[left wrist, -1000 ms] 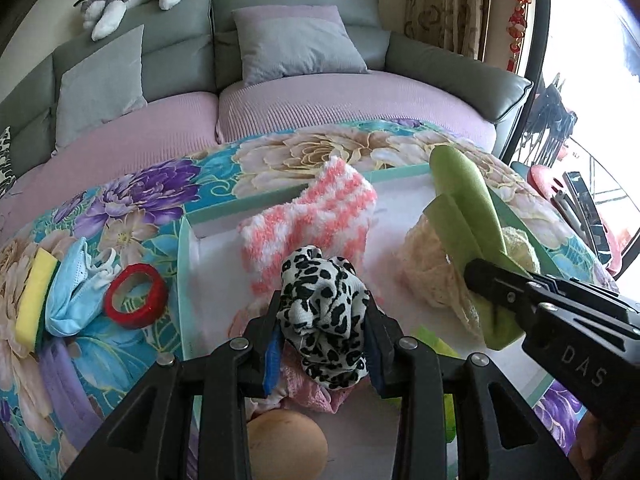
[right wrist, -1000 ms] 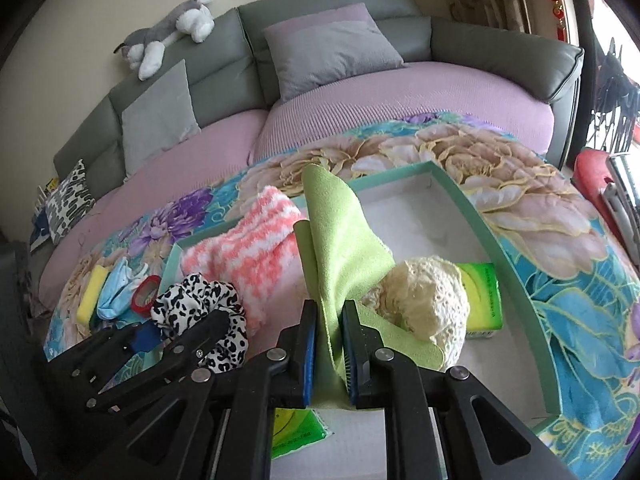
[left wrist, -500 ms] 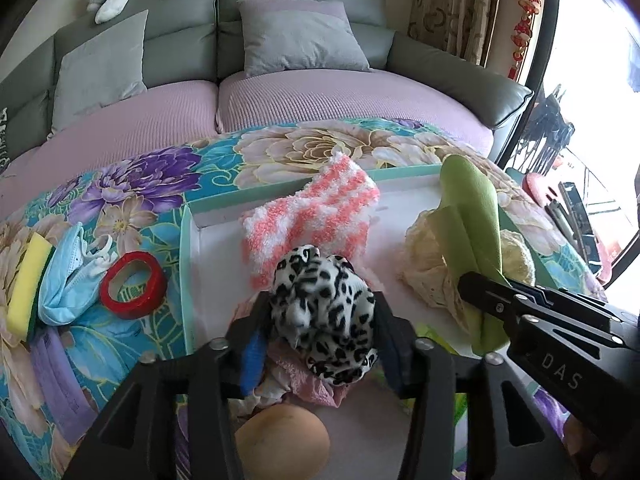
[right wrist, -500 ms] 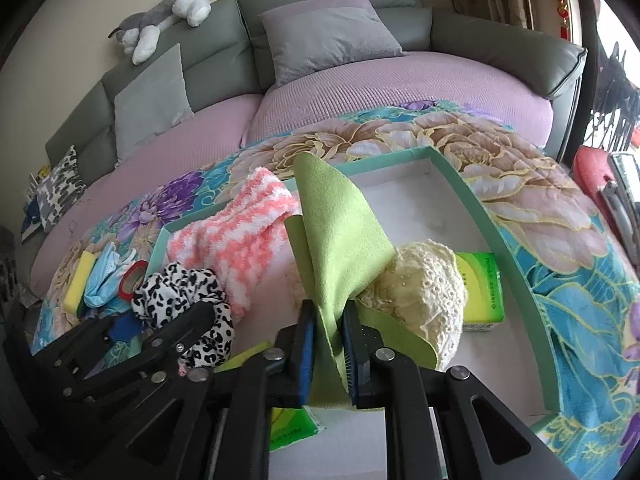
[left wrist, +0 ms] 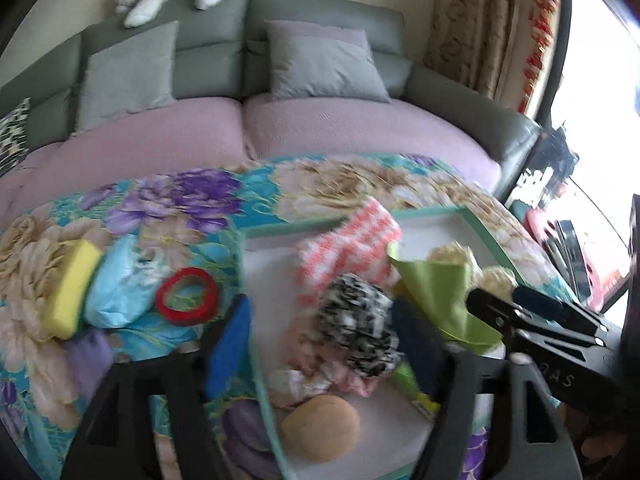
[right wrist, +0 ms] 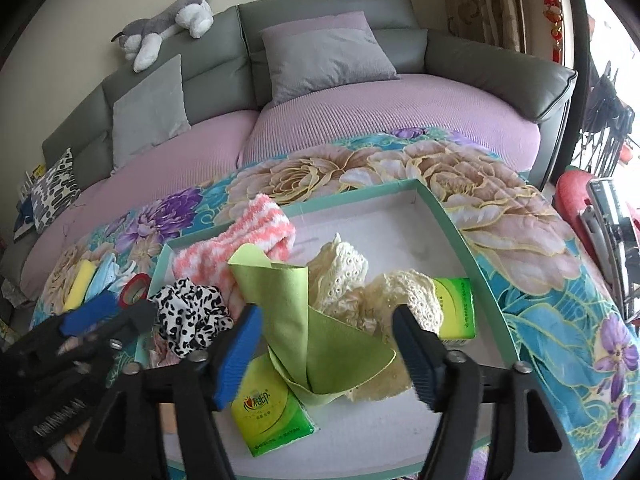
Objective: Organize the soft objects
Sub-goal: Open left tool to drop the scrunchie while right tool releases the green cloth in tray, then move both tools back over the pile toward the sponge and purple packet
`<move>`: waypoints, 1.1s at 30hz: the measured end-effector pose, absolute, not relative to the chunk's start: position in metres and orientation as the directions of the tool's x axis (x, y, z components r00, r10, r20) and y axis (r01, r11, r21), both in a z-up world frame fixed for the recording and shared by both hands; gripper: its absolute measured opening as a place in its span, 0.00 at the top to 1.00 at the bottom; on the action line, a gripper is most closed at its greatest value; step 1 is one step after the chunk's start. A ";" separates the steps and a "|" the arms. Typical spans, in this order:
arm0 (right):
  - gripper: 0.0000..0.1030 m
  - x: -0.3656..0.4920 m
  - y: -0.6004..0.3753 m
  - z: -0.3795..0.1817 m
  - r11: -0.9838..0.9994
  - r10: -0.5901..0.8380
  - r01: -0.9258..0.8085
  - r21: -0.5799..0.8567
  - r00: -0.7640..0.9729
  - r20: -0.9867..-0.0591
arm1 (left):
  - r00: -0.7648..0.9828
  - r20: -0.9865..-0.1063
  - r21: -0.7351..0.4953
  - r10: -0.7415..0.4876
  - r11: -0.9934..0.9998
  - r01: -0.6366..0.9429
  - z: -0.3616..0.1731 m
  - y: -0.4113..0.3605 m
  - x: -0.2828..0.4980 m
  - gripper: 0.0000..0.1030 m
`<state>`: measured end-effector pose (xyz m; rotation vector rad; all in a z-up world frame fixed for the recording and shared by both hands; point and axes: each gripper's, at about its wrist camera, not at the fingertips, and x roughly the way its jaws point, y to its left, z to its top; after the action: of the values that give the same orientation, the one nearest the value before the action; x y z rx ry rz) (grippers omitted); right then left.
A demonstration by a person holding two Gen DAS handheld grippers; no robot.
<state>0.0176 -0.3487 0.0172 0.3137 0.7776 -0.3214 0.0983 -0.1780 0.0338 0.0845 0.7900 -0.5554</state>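
A teal-rimmed white tray (right wrist: 472, 256) on the floral table holds a pink striped sock (right wrist: 248, 236), a leopard scrunchie (right wrist: 192, 316), a green cloth (right wrist: 316, 340) and a cream lace piece (right wrist: 352, 280). My right gripper (right wrist: 326, 354) is open, its jaws either side of the green cloth, which lies loose in the tray. My left gripper (left wrist: 320, 344) is open above the scrunchie (left wrist: 356, 324), which rests on pink fabric in the tray (left wrist: 492, 236). The green cloth (left wrist: 436, 296) also shows in the left wrist view.
Outside the tray's left edge lie a red ring (left wrist: 188, 296), a blue mask (left wrist: 120, 288) and a yellow sponge (left wrist: 72, 288). Two green tissue packs (right wrist: 272, 416) and a tan ball (left wrist: 320, 428) sit in the tray. A sofa (right wrist: 320, 92) stands behind the table.
Both grippers have opened. The scrunchie has dropped from the left gripper and the green cloth from the right; both now lie in the tray. The left view has swung left.
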 end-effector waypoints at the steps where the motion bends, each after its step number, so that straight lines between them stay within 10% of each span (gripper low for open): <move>1: 0.24 0.018 -0.348 0.018 0.906 -0.167 0.394 0.155 0.669 -0.724 | 0.585 -0.688 -0.131 -0.429 0.867 0.482 0.036 -0.172 0.100 0.19; 7: 0.00 0.019 -0.347 0.017 0.905 -0.186 0.405 0.133 0.655 -0.733 | 0.659 -0.693 -0.089 -0.291 0.942 0.323 0.034 -0.133 0.115 0.16; 33: 0.00 0.033 -0.310 0.036 0.925 -0.217 0.371 0.086 0.700 -0.681 | 0.699 -0.714 -0.059 -0.028 0.998 -0.020 0.031 -0.056 0.132 0.05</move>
<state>0.0332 -0.3099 0.0362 0.2242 0.7259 -0.3305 0.1322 -0.0564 0.0313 -0.0637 0.7968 -0.0046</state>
